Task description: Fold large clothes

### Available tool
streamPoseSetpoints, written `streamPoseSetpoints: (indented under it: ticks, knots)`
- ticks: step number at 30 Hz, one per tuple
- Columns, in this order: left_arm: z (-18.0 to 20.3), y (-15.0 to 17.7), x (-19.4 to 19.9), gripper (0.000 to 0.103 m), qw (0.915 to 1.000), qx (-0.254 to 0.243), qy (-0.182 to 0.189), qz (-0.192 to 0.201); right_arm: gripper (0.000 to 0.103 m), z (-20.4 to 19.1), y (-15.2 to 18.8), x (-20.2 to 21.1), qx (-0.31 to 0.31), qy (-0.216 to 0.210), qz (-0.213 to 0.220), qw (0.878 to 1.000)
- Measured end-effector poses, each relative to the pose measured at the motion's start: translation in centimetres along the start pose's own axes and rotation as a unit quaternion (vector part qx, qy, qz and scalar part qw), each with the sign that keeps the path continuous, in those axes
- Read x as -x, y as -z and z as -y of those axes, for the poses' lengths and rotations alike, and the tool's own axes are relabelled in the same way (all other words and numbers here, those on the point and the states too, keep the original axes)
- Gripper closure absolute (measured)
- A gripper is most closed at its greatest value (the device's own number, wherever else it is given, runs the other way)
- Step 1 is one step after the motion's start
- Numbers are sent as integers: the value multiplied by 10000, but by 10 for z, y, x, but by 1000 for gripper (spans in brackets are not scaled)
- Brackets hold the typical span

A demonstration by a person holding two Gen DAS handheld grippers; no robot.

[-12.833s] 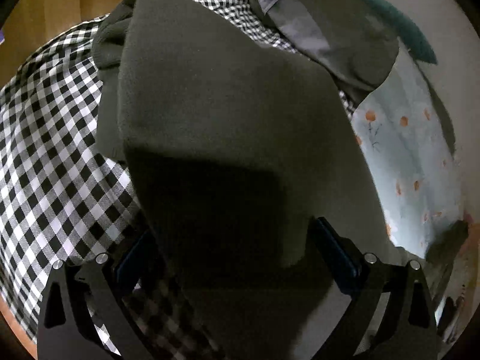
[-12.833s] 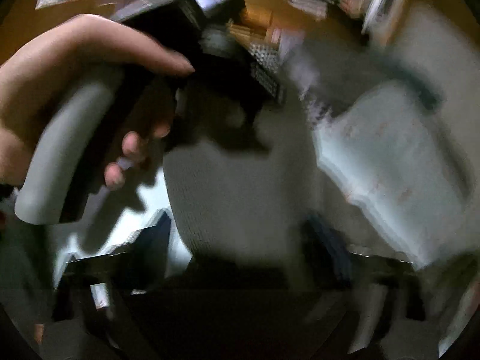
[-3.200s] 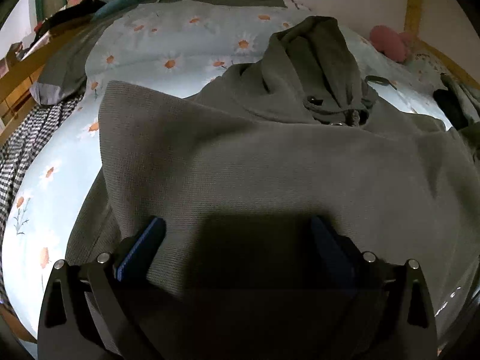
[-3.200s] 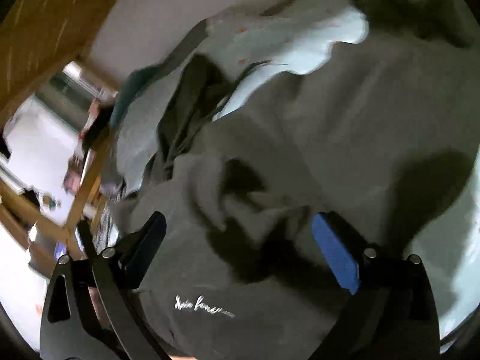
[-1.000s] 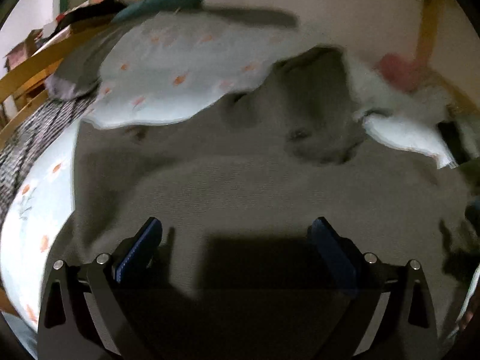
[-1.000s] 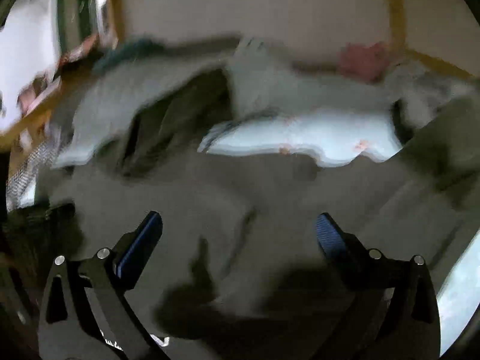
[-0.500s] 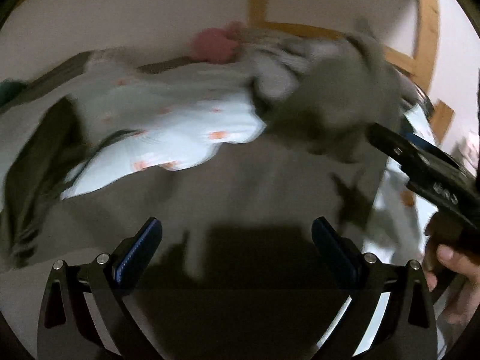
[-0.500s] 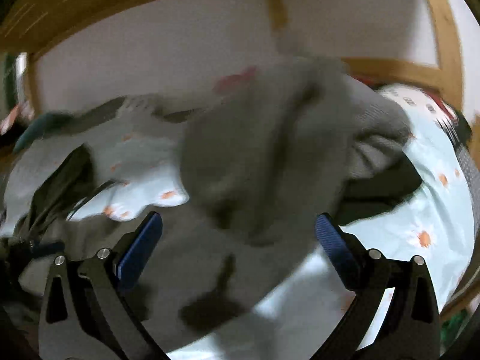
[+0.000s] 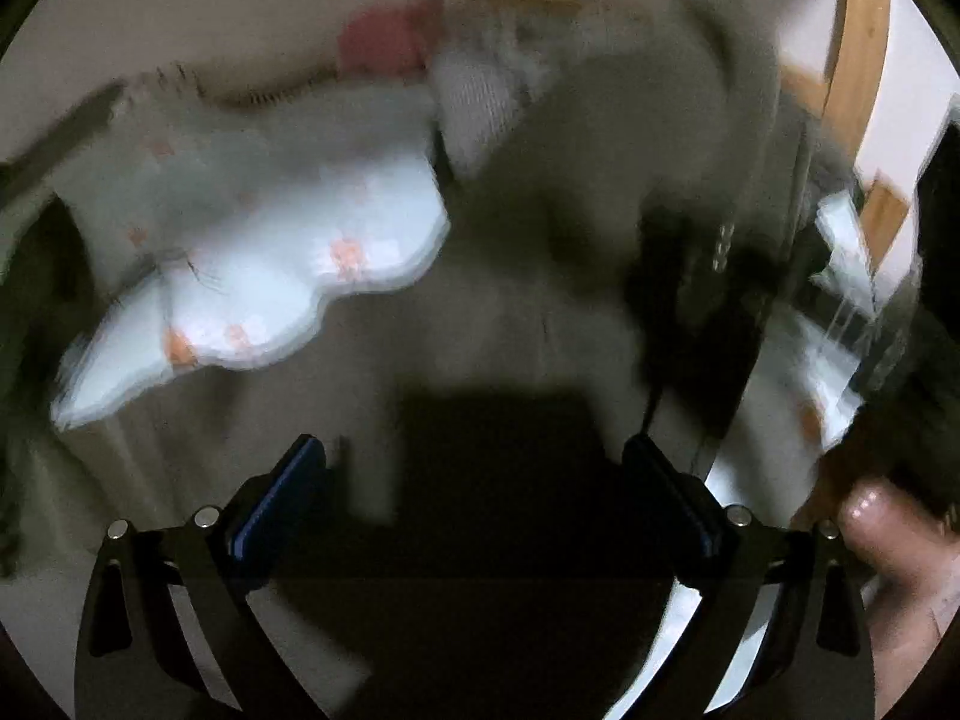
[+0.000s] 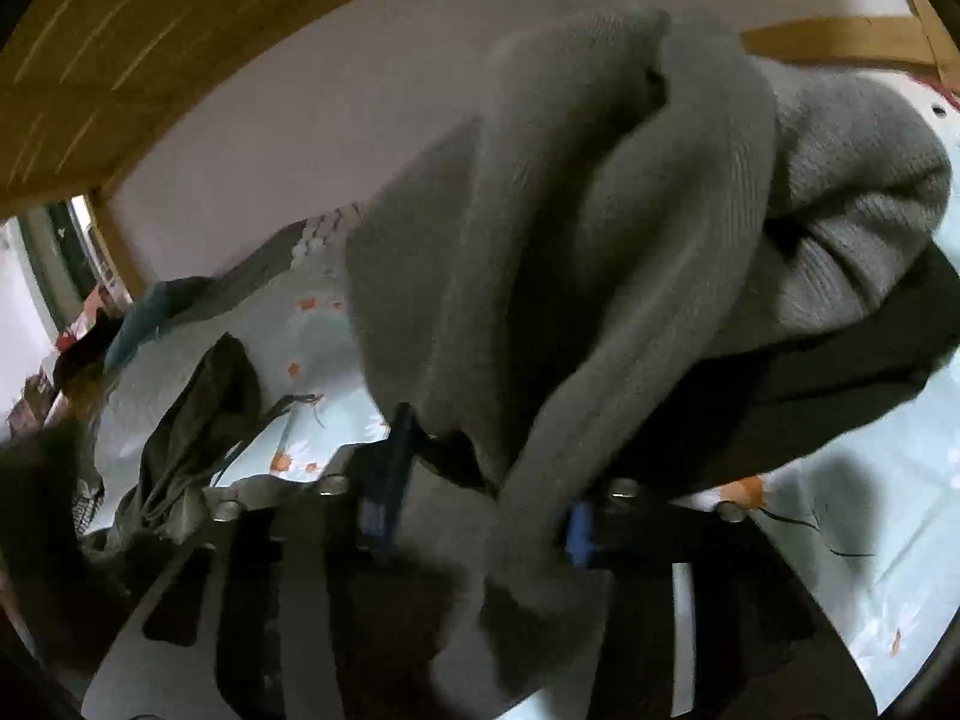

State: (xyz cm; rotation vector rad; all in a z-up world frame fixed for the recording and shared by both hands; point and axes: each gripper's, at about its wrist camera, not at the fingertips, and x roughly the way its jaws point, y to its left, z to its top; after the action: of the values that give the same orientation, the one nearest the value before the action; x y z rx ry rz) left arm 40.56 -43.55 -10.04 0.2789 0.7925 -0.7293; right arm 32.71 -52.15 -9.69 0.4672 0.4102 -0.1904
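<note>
Between closing right tongs (image 10: pixel 480 504) bunches grey sweater (image 10: pixel 600 228); left tongs (image 9: pixel 474 492) wide

You've got the bed (image 10: pixel 888 516) under everything, its pale blue daisy sheet showing bare at the right of the right-wrist view. On it lies the grey sweater (image 10: pixel 600 228), bunched and raised at its near part. Right of the sweater, tucked under its folded edge, a dark garment (image 10: pixel 840 396) rests on the sheet. Left of the sweater lies an olive garment (image 10: pixel 198 420), crumpled, with a teal cloth (image 10: pixel 150 312) beyond it. Behind the sweater, by the wall, sits a blurred pink thing (image 9: pixel 384 42).
</note>
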Motion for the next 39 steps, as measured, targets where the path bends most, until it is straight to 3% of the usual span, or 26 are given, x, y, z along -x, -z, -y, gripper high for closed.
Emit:
streamPoseSetpoints:
  ticks: [5, 8, 10, 13, 16, 17, 19, 21, 23, 27, 31, 34, 39]
  knots:
    - [4, -75, 47, 6, 9951, -365, -220, 897, 64, -20, 1, -7, 210, 94, 7, 9997]
    - [23, -122, 46, 6, 9903, -853, 344, 1045, 64, -28, 2, -9, 265, 105, -13, 9996]
    - [42, -152, 33, 6, 9854, -1161, 816, 939, 64, -30, 2, -11, 282, 85, -6, 9996]
    - [78, -189, 2, 6, 9644, -1886, 1772, 546, 64, -33, 4, -11, 313, 51, 4, 9995]
    - [111, -215, -40, 6, 9606, -2320, 1530, 41, 64, -24, 2, -7, 230, -43, 14, 9997]
    - [123, -222, -58, 6, 9561, -2438, 1596, -312, 64, -23, 2, -9, 207, -77, 17, 9998]
    - [135, -230, -78, 8, 9526, -2326, 1828, -715, 64, -21, 3, -9, 212, -108, 30, 9997]
    - [133, -235, -82, 90, 9504, -1980, 2276, -761, 64, -23, 4, -10, 251, -119, 62, 9996]
    - [130, -237, -67, 90, 9519, -1738, 2477, -490, 64, -24, 3, -9, 260, -162, 165, 9994]
    - [117, -232, -30, 91, 9485, -1720, 2660, -92, 64, -32, 4, -2, 274, -479, 364, 9978]
    - [76, -228, 28, 91, 9448, -1424, 2930, 363, 64, -66, 8, 11, 841, -762, 640, 9915]
    - [31, -211, 81, 91, 9471, -1390, 2820, 643, 70, -105, 16, 23, 1350, -1149, 763, 9812]
    - [-48, -170, 151, 91, 9574, -1176, 2474, 919, 81, -179, 37, 22, 2023, -1528, 601, 9655]
